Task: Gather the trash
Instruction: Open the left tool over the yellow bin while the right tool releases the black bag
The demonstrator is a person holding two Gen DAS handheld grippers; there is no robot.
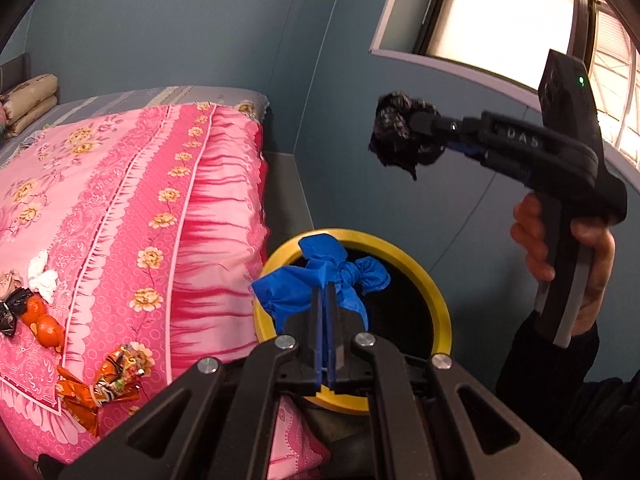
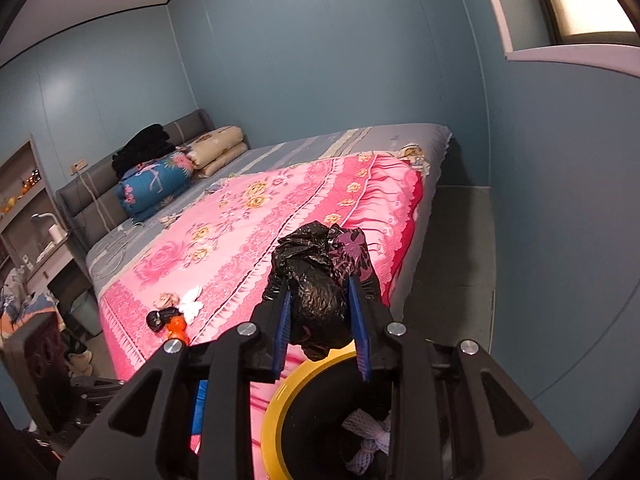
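A round bin with a yellow rim [image 1: 416,268] stands on the floor beside the bed. Just above its near left rim, my left gripper [image 1: 326,286] is shut on a crumpled blue bag [image 1: 280,292]. Higher up and to the right, a person's hand [image 1: 592,272] holds my right gripper [image 1: 416,122], which is shut on a wad of black plastic bag [image 1: 394,136]. In the right wrist view that black wad [image 2: 320,264] fills the gap between the blue pads [image 2: 282,320] of the right gripper [image 2: 320,292], above the bin's rim [image 2: 280,400]. White net wrapping [image 2: 368,440] lies inside the bin.
The bed's pink flowered quilt [image 1: 120,200] carries more litter near its edge: white tissue [image 1: 42,276], orange peel pieces [image 1: 44,320], a black wrapper [image 1: 10,308] and an orange foil wrapper [image 1: 104,384]. Blue walls and a window [image 1: 500,8] close in the corner behind the bin.
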